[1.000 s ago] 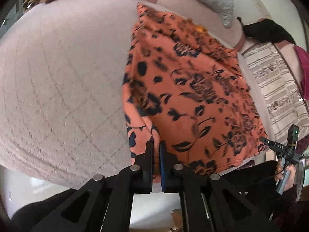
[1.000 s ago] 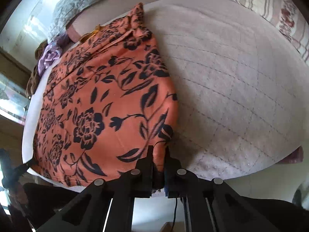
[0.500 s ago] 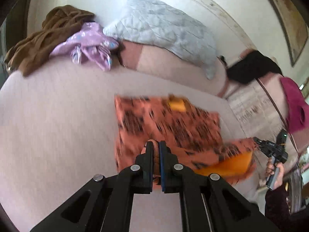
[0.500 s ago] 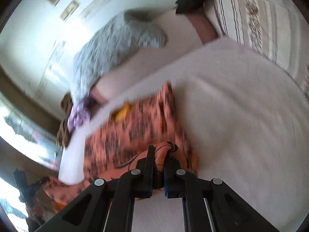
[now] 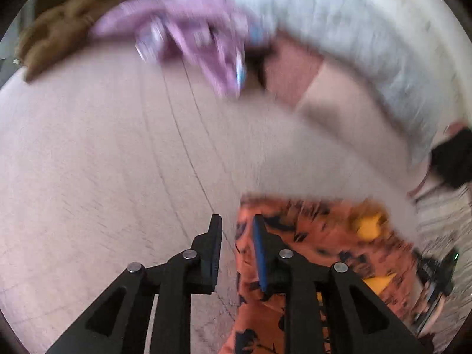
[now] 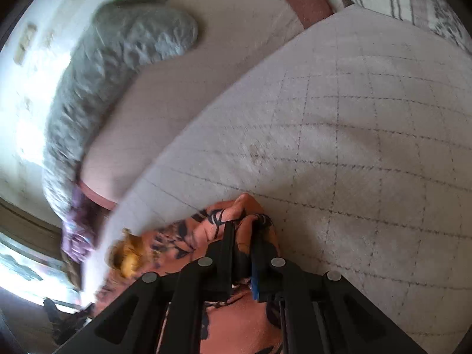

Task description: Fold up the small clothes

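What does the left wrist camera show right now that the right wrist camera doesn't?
Only the left wrist view shows the left gripper open, with the orange floral garment beside it, plus a brown garment. Only the right wrist view shows the right gripper with orange cloth bunched between its fingers. Both show the garment, the quilted bed cover, the grey pillow and purple clothing.

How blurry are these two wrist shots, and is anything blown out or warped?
Left wrist view: heavy motion smear on the purple garment and grey quilted pillow; the left gripper stays sharp. Right wrist view: the bed cover grid is fairly crisp, the orange floral garment softer, the window area at far left overexposed. Both show strong fisheye curvature.
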Tool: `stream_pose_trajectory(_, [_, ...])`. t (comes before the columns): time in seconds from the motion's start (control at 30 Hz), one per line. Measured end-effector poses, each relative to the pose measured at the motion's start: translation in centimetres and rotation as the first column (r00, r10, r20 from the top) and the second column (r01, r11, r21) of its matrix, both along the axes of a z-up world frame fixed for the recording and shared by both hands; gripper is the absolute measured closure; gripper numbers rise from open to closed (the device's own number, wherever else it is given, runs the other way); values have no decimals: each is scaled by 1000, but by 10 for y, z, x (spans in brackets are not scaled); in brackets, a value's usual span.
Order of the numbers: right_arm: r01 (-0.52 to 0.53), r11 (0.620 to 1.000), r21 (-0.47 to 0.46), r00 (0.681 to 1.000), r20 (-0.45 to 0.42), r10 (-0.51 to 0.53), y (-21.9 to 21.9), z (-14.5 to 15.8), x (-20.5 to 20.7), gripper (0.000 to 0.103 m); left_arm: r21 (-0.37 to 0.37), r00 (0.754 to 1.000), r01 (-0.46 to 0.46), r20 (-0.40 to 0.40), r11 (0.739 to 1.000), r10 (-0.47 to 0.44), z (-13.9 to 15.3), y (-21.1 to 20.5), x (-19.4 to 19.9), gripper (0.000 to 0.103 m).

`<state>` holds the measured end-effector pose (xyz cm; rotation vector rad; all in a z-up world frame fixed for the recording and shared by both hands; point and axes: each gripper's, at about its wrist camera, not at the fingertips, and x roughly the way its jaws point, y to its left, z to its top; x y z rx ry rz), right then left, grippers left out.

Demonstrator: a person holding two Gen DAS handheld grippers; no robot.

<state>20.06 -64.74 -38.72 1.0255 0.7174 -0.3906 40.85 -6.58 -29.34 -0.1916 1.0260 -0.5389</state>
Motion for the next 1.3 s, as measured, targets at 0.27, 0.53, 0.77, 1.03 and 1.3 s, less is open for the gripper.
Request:
stream_pose_trajectory(0.27, [127, 967, -222, 979, 182, -87, 31, 87, -61, 21, 54, 988, -68, 139, 996, 60, 36, 38, -115, 49])
stream_pose_trajectory(0.53, [-536, 793, -289, 844, -166, 510, 220, 73, 22, 66, 277, 997, 34, 61, 960, -53, -33, -15, -143, 48])
stream_pose_trajectory(0.77, [-537, 774, -335, 844, -202, 498, 253, 51, 144, 69, 223, 999, -21, 48, 974, 10, -28, -2, -108, 48])
stream_pose_trajectory(1.03, [-291, 911, -292, 952, 3, 305, 177, 91, 113, 68, 154, 986, -63, 160, 986, 38, 2, -3, -107, 48])
stream_pose_trajectory(1.3, [-422, 868, -262, 903, -209, 376, 177, 55, 1, 68, 106, 982, 179, 37, 978, -184, -14, -56, -108, 46])
